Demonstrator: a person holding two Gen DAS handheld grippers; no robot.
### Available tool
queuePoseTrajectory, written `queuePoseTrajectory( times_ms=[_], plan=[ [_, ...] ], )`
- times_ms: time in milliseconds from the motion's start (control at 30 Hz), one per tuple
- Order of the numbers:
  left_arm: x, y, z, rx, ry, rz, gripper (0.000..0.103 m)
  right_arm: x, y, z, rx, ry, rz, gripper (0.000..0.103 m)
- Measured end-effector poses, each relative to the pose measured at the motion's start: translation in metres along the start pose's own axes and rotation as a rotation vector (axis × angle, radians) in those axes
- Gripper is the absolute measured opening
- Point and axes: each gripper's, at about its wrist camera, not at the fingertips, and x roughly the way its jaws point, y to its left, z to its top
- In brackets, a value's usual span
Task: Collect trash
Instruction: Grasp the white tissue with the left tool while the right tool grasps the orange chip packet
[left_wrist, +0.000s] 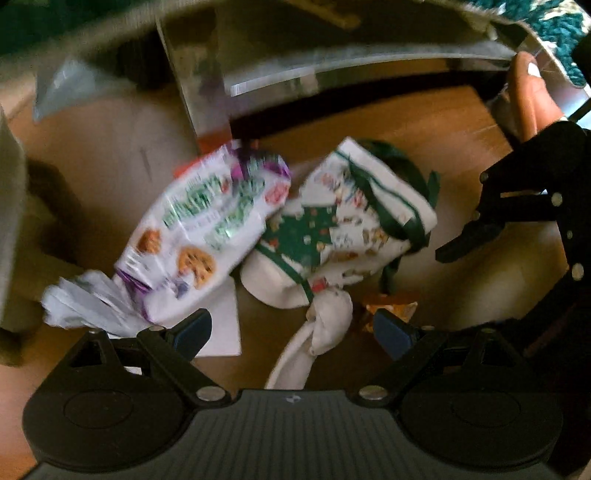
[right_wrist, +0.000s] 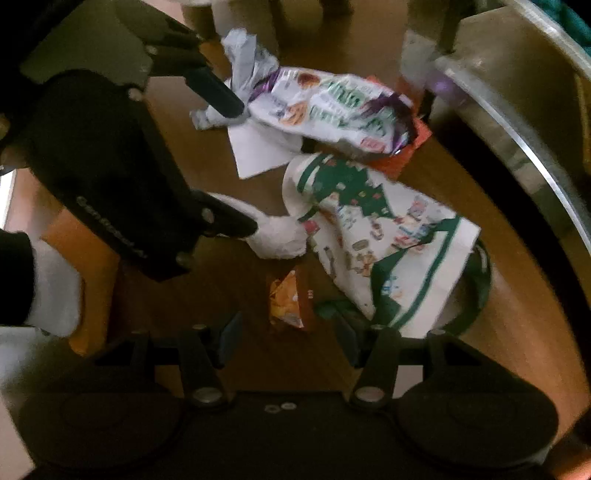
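Between our left gripper's (left_wrist: 291, 332) spread, empty fingers lay a knotted white cloth (left_wrist: 325, 325), and just ahead of it a printed tote bag (left_wrist: 347, 225) beside a cookie wrapper (left_wrist: 207, 229) on the wooden floor (left_wrist: 461, 122). Our right gripper (right_wrist: 284, 339) was released too, with an orange snack wrapper (right_wrist: 286, 299) just ahead of its fingers and crumpled plastic (right_wrist: 243, 48) well beyond.
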Motion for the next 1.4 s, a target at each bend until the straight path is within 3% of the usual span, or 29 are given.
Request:
queuePoseTrajectory(
  times_ms=[367,533,700,800,867,900,1133,1400],
  plan=[
    [0.062,0.002,-0.005,-0.106,0.054,-0.098,0.090,0.044,0.001,0.001,-0.028,-0.004,-0.017,0.053],
    [0.079,0.006,-0.003,-0.165,0.110,-0.118,0.066,0.058,0.006,0.003,-0.037,0.009,-0.016,0.051],
    [0.083,0.006,0.001,-0.191,0.114,-0.137,0.059,0.067,0.010,0.001,-0.038,0.021,-0.005,0.049],
    [0.082,0.011,0.006,-0.224,0.104,-0.167,0.038,0.073,0.012,0.005,-0.033,0.023,-0.011,0.047],
    [0.082,0.011,0.007,-0.237,0.105,-0.174,0.037,0.070,0.012,0.004,-0.027,0.021,-0.008,0.032],
    [0.081,0.012,0.005,-0.235,0.104,-0.174,0.034,0.070,0.012,0.003,-0.028,0.024,-0.014,0.030],
    [0.072,0.009,-0.002,-0.216,0.114,-0.160,0.031,0.048,0.009,0.002,0.013,0.010,-0.016,0.030],
    [0.022,0.008,-0.009,-0.147,0.104,-0.156,0.030,-0.007,0.007,0.004,0.084,-0.044,-0.043,0.030]
  ],
)
